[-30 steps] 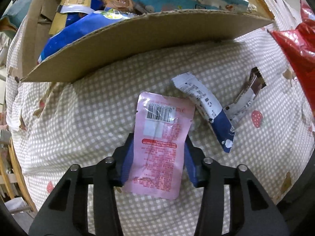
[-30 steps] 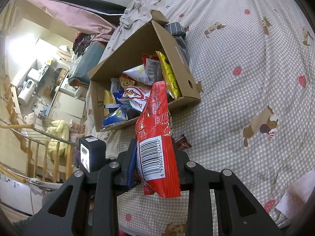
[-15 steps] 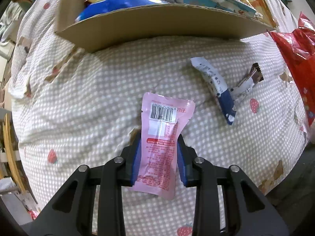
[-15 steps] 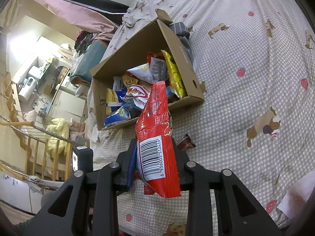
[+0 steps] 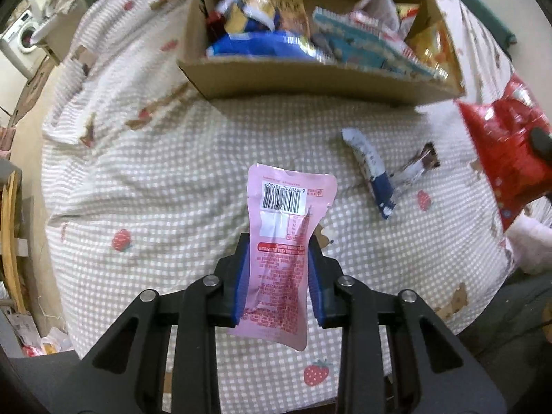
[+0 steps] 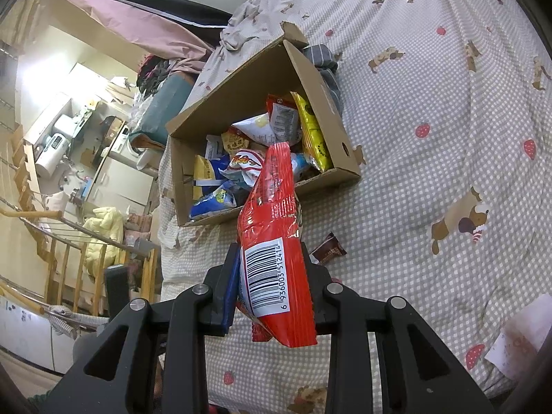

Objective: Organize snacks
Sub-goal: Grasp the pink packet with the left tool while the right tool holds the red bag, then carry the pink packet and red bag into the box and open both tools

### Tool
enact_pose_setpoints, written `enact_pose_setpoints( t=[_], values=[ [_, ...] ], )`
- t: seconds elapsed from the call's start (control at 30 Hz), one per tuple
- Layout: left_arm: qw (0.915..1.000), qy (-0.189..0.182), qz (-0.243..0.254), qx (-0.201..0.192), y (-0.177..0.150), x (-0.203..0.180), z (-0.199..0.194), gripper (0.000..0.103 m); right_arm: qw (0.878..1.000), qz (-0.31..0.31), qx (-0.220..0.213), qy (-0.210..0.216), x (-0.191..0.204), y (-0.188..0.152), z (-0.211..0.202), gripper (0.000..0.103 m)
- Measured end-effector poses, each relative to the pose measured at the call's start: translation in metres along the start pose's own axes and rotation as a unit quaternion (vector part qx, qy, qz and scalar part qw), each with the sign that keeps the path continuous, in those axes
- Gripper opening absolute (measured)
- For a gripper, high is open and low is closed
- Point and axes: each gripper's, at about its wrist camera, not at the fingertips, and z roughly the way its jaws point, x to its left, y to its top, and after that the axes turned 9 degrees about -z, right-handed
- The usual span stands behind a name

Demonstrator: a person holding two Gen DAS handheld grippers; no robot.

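Red snack bag between the right jaws: barcode, digits 6 936003 512414. Pink pouch between the left jaws: barcode, digits upside down, blurred, not surely legible.

A checked bedspread printed with strawberries and puppies covers the bed ahead of both grippers. Far left lie a wooden railing, pale cabinets under bright light, and a washing machine.
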Motion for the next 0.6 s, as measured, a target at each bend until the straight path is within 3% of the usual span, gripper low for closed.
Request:
enact_pose_setpoints(
  t=[0.17, 0.37, 0.6],
  values=[
    [0.9991, -0.009, -0.003, -0.041, -0.003, 0.01, -0.039, 0.026, 1.0, -0.005, -0.01, 0.001, 0.003, 0.0, -0.007, 0.031],
    [0.9972, -0.023, -0.01, -0.071, 0.022, 0.004, -0.067, 0.026, 1.0, -0.003, -0.021, 0.003, 0.004, 0.001, -0.014, 0.031],
    [0.9936, -0.027, 0.004, -0.11, 0.052, -0.026, -0.06, 0.026, 0.999, -0.005, -0.031, 0.009, 0.009, 0.01, -0.016, 0.031]
  ],
)
